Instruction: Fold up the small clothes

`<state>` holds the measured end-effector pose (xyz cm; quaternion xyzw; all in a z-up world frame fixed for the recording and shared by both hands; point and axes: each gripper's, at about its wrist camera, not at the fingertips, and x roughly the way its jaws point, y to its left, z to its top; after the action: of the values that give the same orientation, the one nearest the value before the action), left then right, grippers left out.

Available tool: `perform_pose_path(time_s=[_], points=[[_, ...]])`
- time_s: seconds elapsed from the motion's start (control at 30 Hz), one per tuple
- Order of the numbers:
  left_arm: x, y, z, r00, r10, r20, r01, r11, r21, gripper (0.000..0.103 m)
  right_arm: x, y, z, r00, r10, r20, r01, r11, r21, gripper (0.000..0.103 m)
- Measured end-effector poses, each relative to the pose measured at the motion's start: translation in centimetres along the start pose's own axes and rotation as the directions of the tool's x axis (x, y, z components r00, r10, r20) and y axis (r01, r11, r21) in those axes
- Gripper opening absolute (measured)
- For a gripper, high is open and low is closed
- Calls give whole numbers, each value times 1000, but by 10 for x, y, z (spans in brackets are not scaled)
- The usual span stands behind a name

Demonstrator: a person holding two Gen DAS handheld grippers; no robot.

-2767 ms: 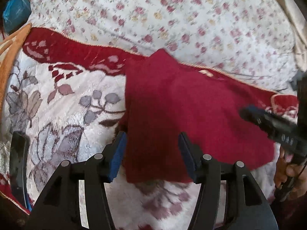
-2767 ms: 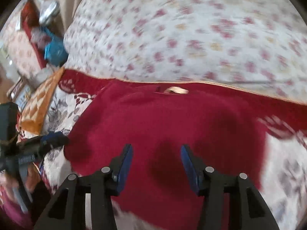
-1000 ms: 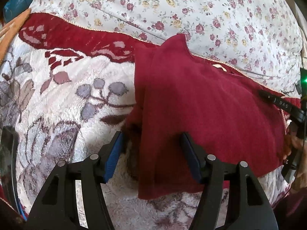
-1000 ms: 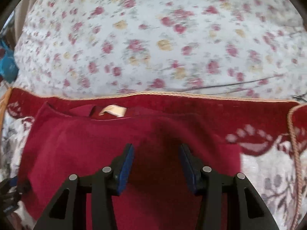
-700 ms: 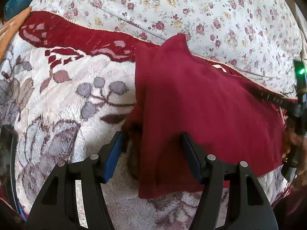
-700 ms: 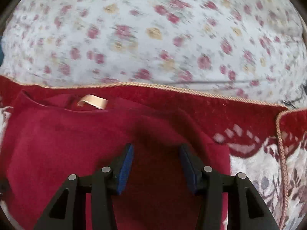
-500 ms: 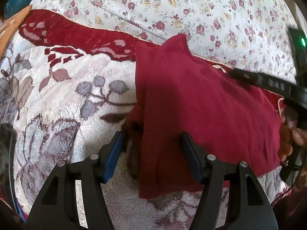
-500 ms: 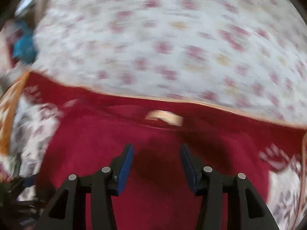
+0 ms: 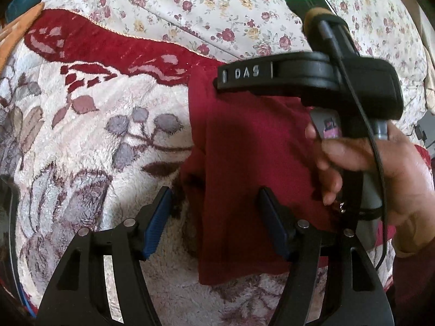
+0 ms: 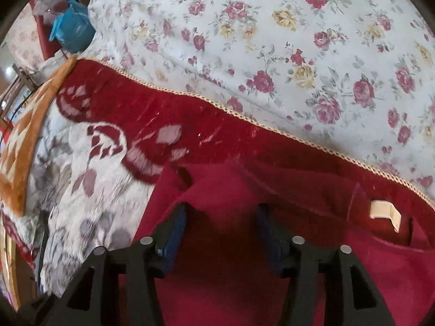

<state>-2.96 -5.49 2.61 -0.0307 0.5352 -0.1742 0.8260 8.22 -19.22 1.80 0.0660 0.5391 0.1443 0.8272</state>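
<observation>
From my left wrist view, the right hand-held gripper's (image 9: 272,73) body and the hand (image 9: 380,168) on its handle cover most of the right half of the red garment (image 9: 244,163), so I cannot see that side's edge or the neckline there. The tips of that gripper are hidden behind its own body in this view. In the right wrist view the near part of the picture is slightly blurred, and the garment's lower hem is cut off by the frame.

The red garment lies on a plush blanket (image 9: 95,141) with a dark red border, spread on a bed; beyond the border is a floral sheet (image 10: 272,40). A cream label (image 10: 383,212) marks the neck opening, at the right of the right wrist view.

The left hand-held gripper (image 9: 214,222) stands wide open over the garment's left edge, blue pads apart, nothing pinched; its jaws have just been opening. The right hand-held gripper (image 10: 220,228) is about half open over the garment's upper left corner, cloth lying between the pads but not squeezed, and its jaws have also just been opening.

Left of the garment the blanket is bare, giving free room. The blanket's orange edge (image 10: 24,146) and a blue bag (image 10: 72,31) sit well away at far left.
</observation>
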Motion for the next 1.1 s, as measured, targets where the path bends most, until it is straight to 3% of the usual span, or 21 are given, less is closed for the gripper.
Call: perform_pose_path(time_s=[0.2, 0.33, 0.43, 0.63, 0.73, 0.9, 1.0, 1.1], points=[[-2, 3, -1, 1000, -16, -6, 16, 1000, -3, 67, -13, -8, 4, 999, 47, -22, -46, 997, 67, 54], [-10, 14, -3, 995, -99, -22, 98, 994, -52, 67, -24, -8, 0, 993, 117, -27, -113, 987, 116, 69], [-12, 20, -3, 992, -126, -26, 124, 989, -81, 67, -24, 7, -1, 989, 141, -49, -136, 987, 88, 72], [-12, 23, -3, 991, -130, -29, 127, 988, -88, 67, -3, 41, 2, 992, 30, -125, -37, 998, -52, 80], [-10, 21, -1, 992, -127, -29, 124, 989, -87, 67, 5, 43, 2, 992, 21, -121, -27, 999, -47, 88], [-7, 20, 2, 992, -123, -28, 120, 989, -89, 67, 10, 48, -4, 993, -50, -108, 37, 992, -121, 88], [-5, 19, 3, 992, -122, -25, 119, 989, -90, 67, 8, 46, -6, 991, -105, -85, 91, 984, -156, 68], [-4, 19, 8, 992, -124, -18, 122, 988, -98, 67, -4, 39, -8, 996, -67, -60, 57, 986, -156, 44]])
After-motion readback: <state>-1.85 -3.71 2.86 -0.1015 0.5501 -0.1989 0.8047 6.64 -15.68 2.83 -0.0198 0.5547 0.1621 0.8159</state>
